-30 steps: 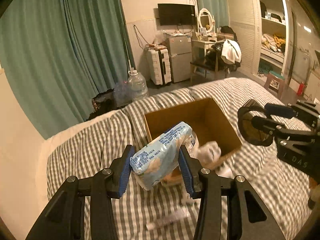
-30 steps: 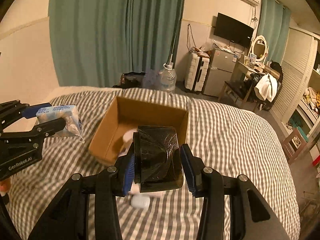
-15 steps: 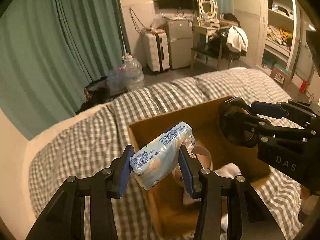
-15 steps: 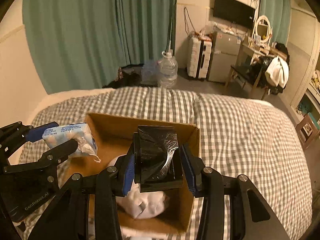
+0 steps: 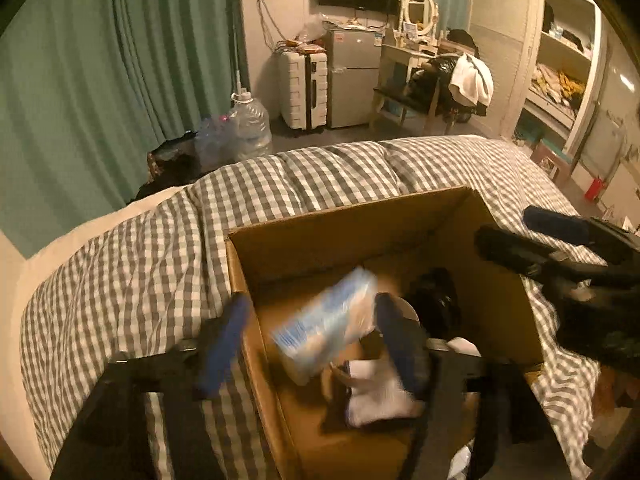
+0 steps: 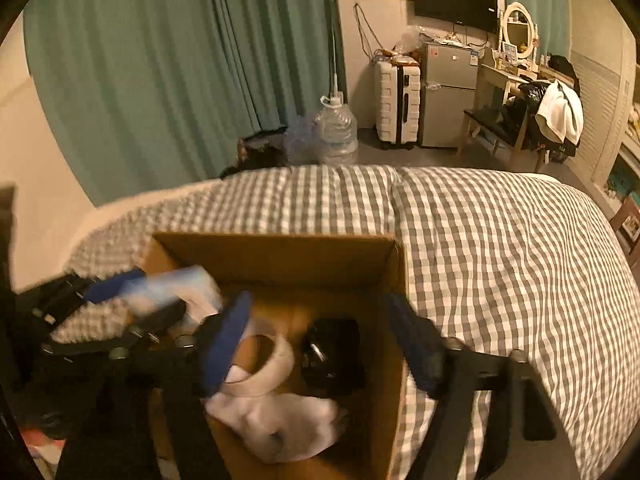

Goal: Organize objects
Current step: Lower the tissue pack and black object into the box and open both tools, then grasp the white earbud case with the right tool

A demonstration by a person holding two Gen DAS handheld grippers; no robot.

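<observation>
Cardboard box (image 5: 496, 280) sits open-topped on our checked bed cover (image 5: 132, 264), and both our grippers hang over its mouth. Going from the left, our left gripper (image 5: 310, 344) has just been opening its jaws; they stand spread, and the blue-and-white tissue pack (image 5: 328, 324) is between them, blurred, with clear space beside the left pad, so we read it as let go. The pack's long axis runs on a slant, its lower end toward us and to the left, its upper end tilted away to the right, above the box floor. Beneath it, inside the box, we see a white sock bundle (image 5: 380, 396) near the front wall, a pale ring of tape (image 6: 272, 360) lying flat just behind it, and to the right the black wrapped roll (image 6: 332, 356) resting on the floor by the right wall; which way its axis lies we cannot tell in the dim light. Farther right, our right gripper (image 6: 320, 344) has also just been opening, its blue pads apart on either side of the black roll and above it, touching nothing.
</observation>
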